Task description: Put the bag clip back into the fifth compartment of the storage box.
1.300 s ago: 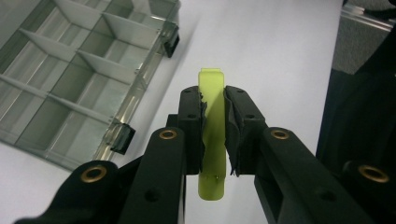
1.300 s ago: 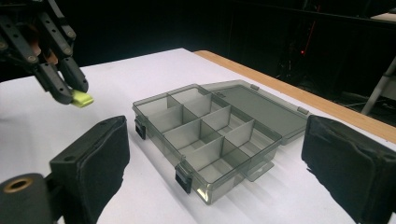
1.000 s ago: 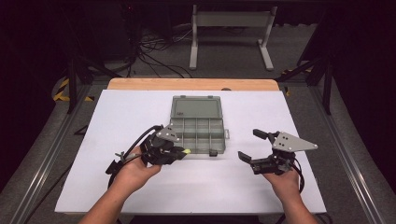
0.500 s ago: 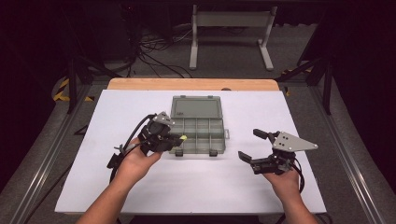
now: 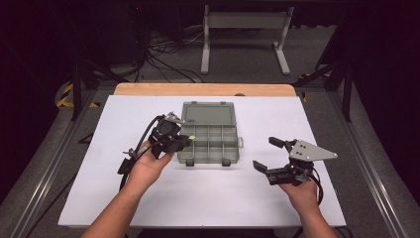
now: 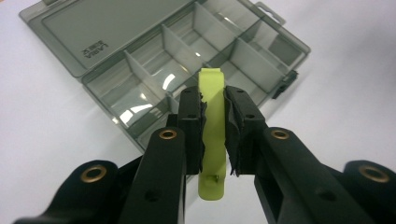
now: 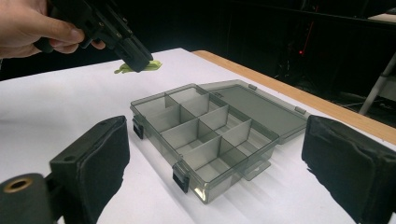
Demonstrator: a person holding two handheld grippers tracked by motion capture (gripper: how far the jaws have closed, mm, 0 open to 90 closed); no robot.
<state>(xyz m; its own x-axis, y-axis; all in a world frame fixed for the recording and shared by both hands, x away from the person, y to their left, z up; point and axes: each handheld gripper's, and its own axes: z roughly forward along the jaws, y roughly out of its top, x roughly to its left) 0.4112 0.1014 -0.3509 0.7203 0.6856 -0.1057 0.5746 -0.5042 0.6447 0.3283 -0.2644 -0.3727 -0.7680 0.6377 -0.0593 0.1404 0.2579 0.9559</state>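
Observation:
A clear grey compartment box (image 5: pixel 209 148) lies open on the white tabletop (image 5: pixel 99 163), its lid (image 5: pixel 208 114) flat behind it. My left gripper (image 5: pixel 184 140) hovers at the box's left edge, shut on a flat yellow-green plastic piece (image 5: pixel 191 138). In the left gripper view the piece (image 6: pixel 211 86) stands upright between the pads (image 6: pixel 192 116), above the box's near compartments (image 6: pixel 140 84). My right gripper (image 5: pixel 266 153) rests right of the box, open and holding nothing. The right gripper view shows the box (image 7: pixel 205 135) between its wide-apart pads (image 7: pixel 105 149) and the left gripper (image 7: pixel 128 46) farther off.
A wooden strip (image 5: pixel 198 89) runs along the table's back edge. Behind it stand a metal stand (image 5: pixel 242 29) and cables on a dark floor. Bare white surface lies in front of the box and to both sides.
My left gripper has moved forward and to the right with the yellow-green piece, up to the box's left edge. The right gripper has stayed still.

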